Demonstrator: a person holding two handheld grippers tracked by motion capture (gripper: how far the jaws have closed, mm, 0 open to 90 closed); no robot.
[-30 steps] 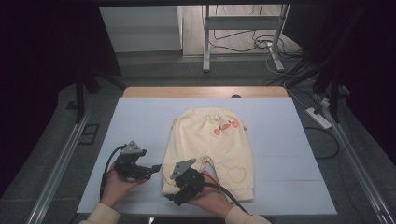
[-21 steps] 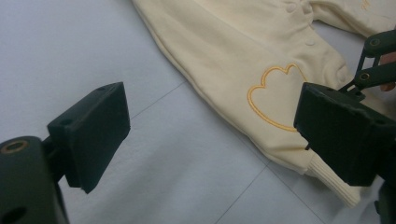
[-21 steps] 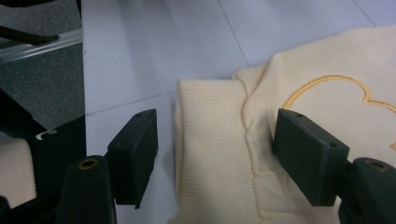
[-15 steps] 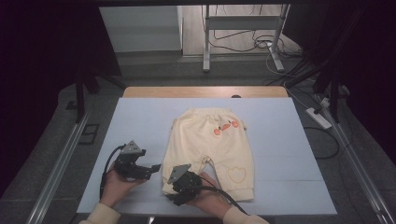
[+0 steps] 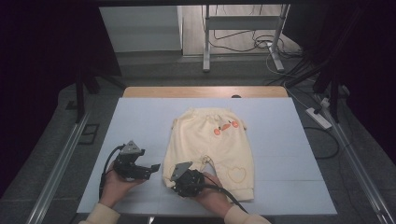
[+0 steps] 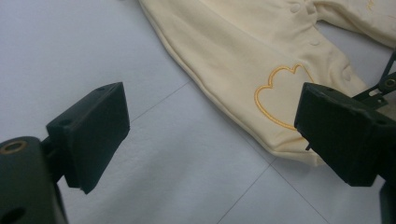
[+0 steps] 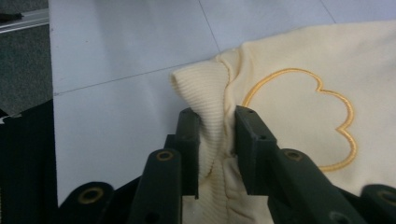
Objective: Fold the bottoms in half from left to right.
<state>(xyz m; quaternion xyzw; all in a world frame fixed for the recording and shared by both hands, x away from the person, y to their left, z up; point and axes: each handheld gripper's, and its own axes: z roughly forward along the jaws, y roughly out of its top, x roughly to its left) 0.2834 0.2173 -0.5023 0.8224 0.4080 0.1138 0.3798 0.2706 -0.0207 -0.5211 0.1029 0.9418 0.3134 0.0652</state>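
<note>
Pale yellow baby pants [image 5: 210,140] lie flat on the light mat [image 5: 140,116], waistband far, legs toward me. My right gripper [image 5: 175,178] sits at the near-left leg's end. In the right gripper view it [image 7: 217,140] is shut on the ribbed cuff [image 7: 205,88], which bunches up between the jaws beside an embroidered heart outline [image 7: 299,116]. My left gripper [image 5: 152,168] rests to the left of the pants. It [image 6: 215,135] is open wide over bare mat, with that leg and its heart [image 6: 280,93] just ahead.
The mat covers a wooden table whose far edge [image 5: 201,91] shows. Metal rails [image 5: 56,163] run along both sides. On the floor at the right lie a power strip [image 5: 318,117] and cables. A metal stand [image 5: 243,37] is beyond the table.
My right gripper has shifted slightly toward the near edge at the pants' left cuff. The left gripper has stayed where it was.
</note>
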